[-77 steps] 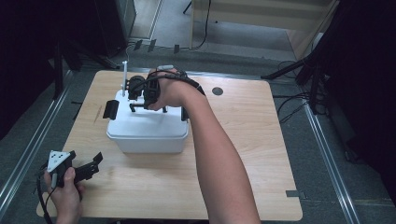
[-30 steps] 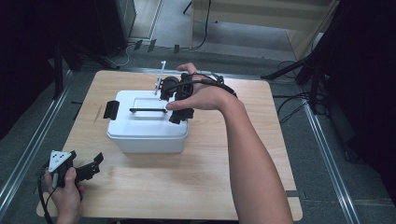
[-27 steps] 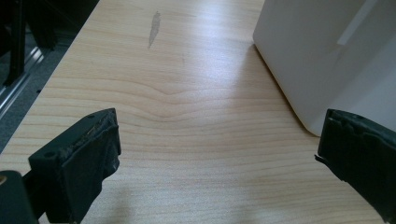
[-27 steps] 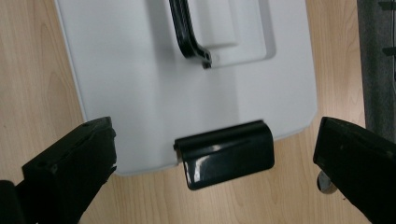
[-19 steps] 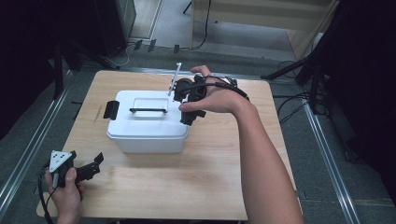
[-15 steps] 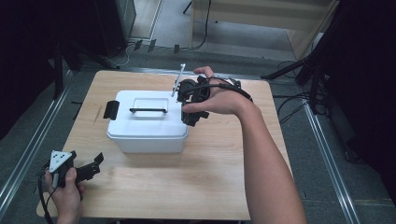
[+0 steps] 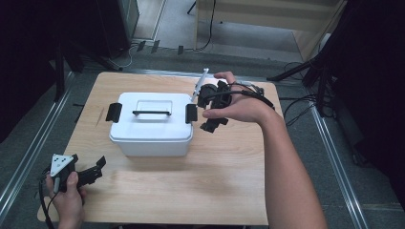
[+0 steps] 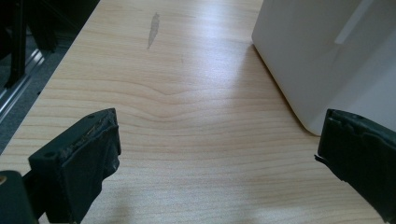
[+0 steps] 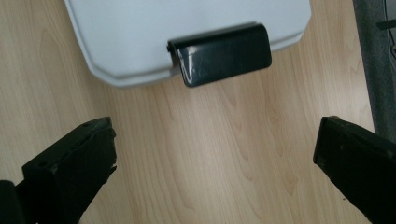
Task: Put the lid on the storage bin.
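Note:
A white lidded box (image 7: pixel 152 138) stands on the wooden table (image 7: pixel 229 181), left of centre. Its lid carries a black handle (image 7: pixel 151 113) and a black latch at each end; the right latch (image 7: pixel 191 113) also appears in the right gripper view (image 9: pixel 219 53). My right gripper (image 7: pixel 206 113) hovers just right of that latch, jaws wide open (image 9: pixel 217 140), nothing between them. My left gripper (image 7: pixel 95 169) rests low near the table's front left corner, open (image 8: pixel 219 130) and empty, with the box's wall (image 8: pixel 327 56) ahead on its right.
Bare wood lies in front of and to the right of the box. A small dark mark (image 8: pixel 154 23) stains the table left of the box. Metal rails (image 7: pixel 28 157) run along the floor beside the table, and cables (image 7: pixel 296 102) lie at the far right.
My right gripper has travelled from above the lid's left part rightwards across the lid to the box's right end. The left gripper has stayed put.

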{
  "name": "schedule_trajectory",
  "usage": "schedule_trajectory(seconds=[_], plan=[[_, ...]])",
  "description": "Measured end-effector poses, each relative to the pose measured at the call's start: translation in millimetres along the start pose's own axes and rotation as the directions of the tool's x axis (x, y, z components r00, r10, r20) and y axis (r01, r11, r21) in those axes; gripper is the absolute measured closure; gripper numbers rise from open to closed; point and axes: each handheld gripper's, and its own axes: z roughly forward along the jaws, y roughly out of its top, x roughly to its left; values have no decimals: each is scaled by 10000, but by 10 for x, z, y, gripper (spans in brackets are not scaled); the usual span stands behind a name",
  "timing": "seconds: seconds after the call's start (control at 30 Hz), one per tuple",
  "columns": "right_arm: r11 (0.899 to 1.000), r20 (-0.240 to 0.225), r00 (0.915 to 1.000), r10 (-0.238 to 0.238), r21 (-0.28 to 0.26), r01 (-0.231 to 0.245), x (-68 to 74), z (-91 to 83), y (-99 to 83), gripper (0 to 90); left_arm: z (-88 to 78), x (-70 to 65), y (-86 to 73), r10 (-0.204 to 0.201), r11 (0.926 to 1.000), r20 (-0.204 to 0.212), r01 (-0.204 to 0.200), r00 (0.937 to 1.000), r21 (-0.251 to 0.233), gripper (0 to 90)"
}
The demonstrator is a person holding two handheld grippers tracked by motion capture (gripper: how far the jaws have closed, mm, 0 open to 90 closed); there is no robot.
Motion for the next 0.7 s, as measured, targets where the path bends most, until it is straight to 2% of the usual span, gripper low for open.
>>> schedule_trajectory(seconds=[0.33,0.37,0.7], plan=[[9995,-21,9995,306,66,-306,28,-23,-313,0,-3,-2,-2,24,10000,10,-24,10000,-25,0],[9994,0,9994,346,62,-346,52,-21,-391,0,-2,-1,-2,7,10000,15,-7,10000,-44,0],[9982,-35,9982,597,114,-597,170,40,-732,0,-8,-6,-5,62,10000,13,-62,10000,-33,0]])
